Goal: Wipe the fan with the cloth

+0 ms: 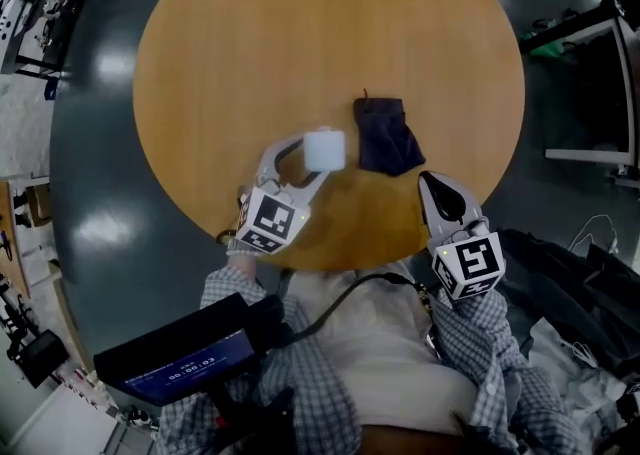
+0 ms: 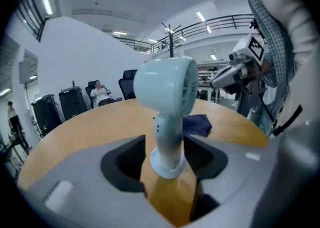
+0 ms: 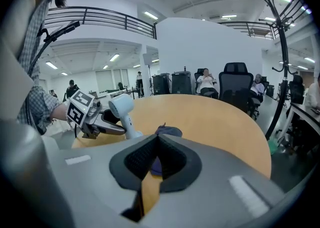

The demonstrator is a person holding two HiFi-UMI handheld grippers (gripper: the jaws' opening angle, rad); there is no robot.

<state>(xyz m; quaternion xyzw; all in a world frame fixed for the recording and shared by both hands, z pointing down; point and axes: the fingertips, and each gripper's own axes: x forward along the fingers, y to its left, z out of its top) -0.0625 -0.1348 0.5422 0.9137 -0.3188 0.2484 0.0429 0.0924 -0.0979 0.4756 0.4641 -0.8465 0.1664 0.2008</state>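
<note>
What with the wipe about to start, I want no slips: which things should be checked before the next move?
1. Fan standing upright on the table: ok.
2. Fan's stem between the jaws of the left gripper: ok.
3. Left gripper gripping the fan: not ok; the jaws stand apart and the pads do not press the stem.
4. Cloth within easy reach, beside the fan and apart from it: ok.
5. Right gripper holding the cloth: not ok; it is shut and empty, short of the cloth.
6. Right jaws opened to take the cloth: not ok.
</note>
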